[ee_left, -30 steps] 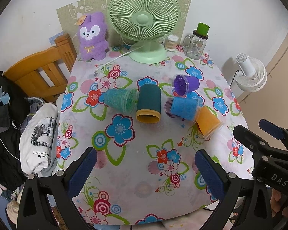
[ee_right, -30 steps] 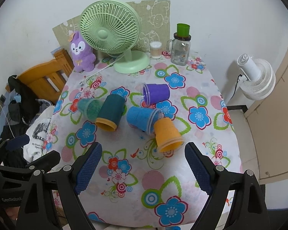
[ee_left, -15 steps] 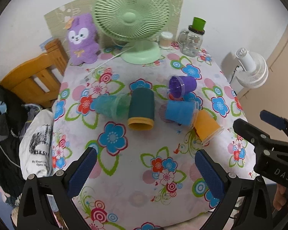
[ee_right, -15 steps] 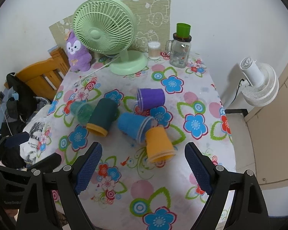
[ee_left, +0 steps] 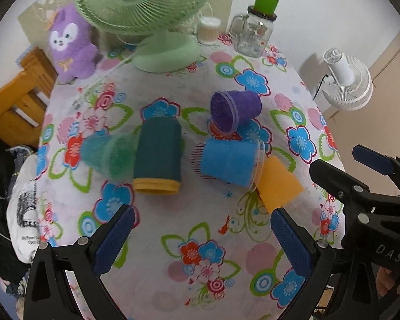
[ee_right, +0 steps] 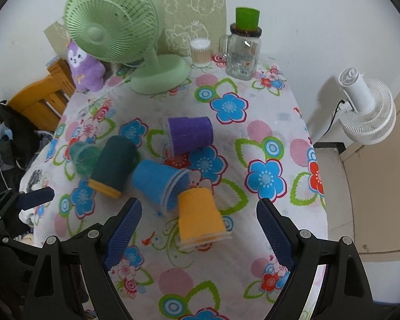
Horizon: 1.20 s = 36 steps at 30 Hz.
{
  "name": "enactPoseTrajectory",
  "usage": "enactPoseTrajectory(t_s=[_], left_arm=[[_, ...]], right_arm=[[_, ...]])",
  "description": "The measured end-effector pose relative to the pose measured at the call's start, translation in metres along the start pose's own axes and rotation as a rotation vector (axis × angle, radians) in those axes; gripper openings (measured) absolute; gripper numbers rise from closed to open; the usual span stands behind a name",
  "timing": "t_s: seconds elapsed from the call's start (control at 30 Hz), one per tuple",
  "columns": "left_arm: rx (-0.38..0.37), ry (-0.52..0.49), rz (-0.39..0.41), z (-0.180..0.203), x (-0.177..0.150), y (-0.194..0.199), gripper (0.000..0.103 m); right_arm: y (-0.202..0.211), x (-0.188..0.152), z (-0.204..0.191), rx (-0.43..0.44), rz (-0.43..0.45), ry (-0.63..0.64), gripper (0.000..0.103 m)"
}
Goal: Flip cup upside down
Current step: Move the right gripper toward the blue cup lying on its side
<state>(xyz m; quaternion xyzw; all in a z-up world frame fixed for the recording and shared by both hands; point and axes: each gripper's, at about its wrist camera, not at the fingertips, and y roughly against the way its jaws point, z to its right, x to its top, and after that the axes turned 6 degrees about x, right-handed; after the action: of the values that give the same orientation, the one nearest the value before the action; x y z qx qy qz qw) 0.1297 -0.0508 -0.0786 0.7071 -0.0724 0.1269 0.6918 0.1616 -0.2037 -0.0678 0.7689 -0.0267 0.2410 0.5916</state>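
Several cups lie on their sides on the flowered tablecloth [ee_left: 205, 218]: a green cup [ee_left: 106, 157], a dark teal cup with a yellow rim [ee_left: 157, 157], a purple cup [ee_left: 234, 112], a blue cup [ee_left: 229, 162] and an orange cup [ee_left: 277, 184]. My left gripper [ee_left: 200, 229] is open and empty, above the cloth just in front of the teal and blue cups. My right gripper [ee_right: 198, 229] is open and empty, its blue pads either side of the orange cup [ee_right: 200, 213]. The blue cup [ee_right: 157, 181], teal cup [ee_right: 114, 165] and purple cup [ee_right: 192, 133] lie beyond it.
At the back stand a green desk fan [ee_right: 136, 45], a purple plush toy [ee_right: 85, 66], a glass mug jar with a green lid [ee_right: 242, 50] and a small white jar [ee_right: 200, 52]. A wooden chair with clothes [ee_left: 16, 101] is left; a white fan [ee_right: 365, 109] is right.
Both grippers have moved forward and lower toward the cups, which now look larger. The right gripper now brackets the orange cup. The cups have not moved.
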Motion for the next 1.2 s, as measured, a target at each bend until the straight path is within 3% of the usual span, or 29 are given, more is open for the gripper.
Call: enactPoseTrajectory(t_s=[0.73,1.0,1.07,1.2], left_arm=[[-0.106,0.020,-0.125,0.021,0.040,-0.097,0.100],[-0.151,0.017,-0.146,0.020,0.044,-0.115,0.090],[-0.136,0.009,-0.134,0.020,0.045,-0.116,0.084],[-0.136,-0.009,-0.117,0.018,0.046,-0.112,0.082]], right_arm=[[-0.065,0.014,0.054,-0.056,-0.086,-0.120,0.090],[-0.078,0.015,0.057,-0.070,-0.108,-0.133,0.090],[-0.080,0.015,0.057,-0.074,-0.114,-0.130,0.090],[-0.077,0.016,0.056,-0.066,-0.101,-0.141,0.090]])
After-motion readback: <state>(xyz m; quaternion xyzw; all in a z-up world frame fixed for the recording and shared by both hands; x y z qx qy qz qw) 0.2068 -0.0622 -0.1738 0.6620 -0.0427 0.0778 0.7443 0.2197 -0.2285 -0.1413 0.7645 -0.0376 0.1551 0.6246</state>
